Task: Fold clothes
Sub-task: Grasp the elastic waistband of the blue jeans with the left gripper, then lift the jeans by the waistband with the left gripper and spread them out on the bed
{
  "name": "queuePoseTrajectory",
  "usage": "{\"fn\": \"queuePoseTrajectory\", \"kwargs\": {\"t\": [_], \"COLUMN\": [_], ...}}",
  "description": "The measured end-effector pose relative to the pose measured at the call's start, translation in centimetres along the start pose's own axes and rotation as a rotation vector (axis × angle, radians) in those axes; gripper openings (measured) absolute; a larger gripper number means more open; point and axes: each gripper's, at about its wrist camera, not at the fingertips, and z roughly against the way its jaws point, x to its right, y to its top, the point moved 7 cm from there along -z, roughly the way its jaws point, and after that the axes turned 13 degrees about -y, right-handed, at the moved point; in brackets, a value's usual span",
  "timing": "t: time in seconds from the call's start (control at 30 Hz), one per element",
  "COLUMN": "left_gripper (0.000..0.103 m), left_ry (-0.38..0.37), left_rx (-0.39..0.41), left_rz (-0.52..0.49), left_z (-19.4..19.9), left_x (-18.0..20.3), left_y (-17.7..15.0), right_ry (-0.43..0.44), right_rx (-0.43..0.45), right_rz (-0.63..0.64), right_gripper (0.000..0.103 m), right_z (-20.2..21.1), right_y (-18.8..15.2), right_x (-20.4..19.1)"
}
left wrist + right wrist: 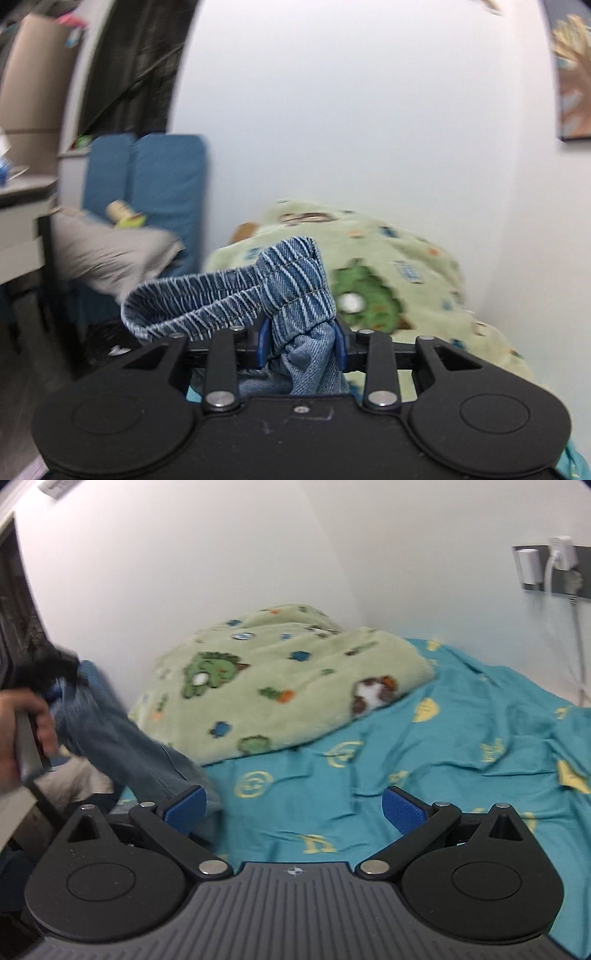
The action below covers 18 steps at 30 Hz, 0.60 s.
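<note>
Denim jeans (295, 295) hang bunched at the waistband in the clenched left gripper (301, 343). That small bite could slip. The right gripper (293, 808) gapes empty above the sheet (461, 738)

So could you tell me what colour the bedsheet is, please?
Teal with yellow symbols, clearest in the right wrist view: bedsheet.

- The place was a bedroom in a home.
- A bed (461, 738) with a teal printed sheet stood against a plain white wall (221, 554).
- A green cartoon blanket (280, 686) lay bunched on it near the wall.
- A framed picture (572, 74) hung on the wall.
- Plugs sat in a wall socket (554, 570).
- Blue cushions (166, 184) and a dark curtain (136, 62) stood beyond the bed.
</note>
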Motion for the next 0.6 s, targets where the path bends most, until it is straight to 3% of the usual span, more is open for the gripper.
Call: {"fn": "queuePoseTrajectory", "kwargs": {"t": [0.13,0.3,0.43,0.6], "left_gripper": [0.029,0.029,0.029,0.03], "left_ry": [-0.07,-0.15,-0.197,-0.218], "left_rx": [-0.027,-0.081,-0.147,-0.235], "left_rz": [-0.085,-0.18,-0.221,-0.256], "left_z": [-2.5,-5.8,-9.2,-13.6], "left_x": [6.7,14.2,17.8,20.7], "left_y": [-1.4,-5.9,-10.6,-17.0], "right_ry": [0.013,-0.037,-0.067,-0.175], "right_rx": [-0.072,-0.108,-0.128,-0.158], "right_rz": [-0.127,-0.186,-0.245,-0.298], "right_gripper": [0.103,0.103,0.103,0.103], "right_z": [-1.2,-2.6,-3.5,-4.6], "right_y": [0.0,-0.3,-0.5,-0.8], "right_x": [2.5,4.6,6.6,9.9]}}
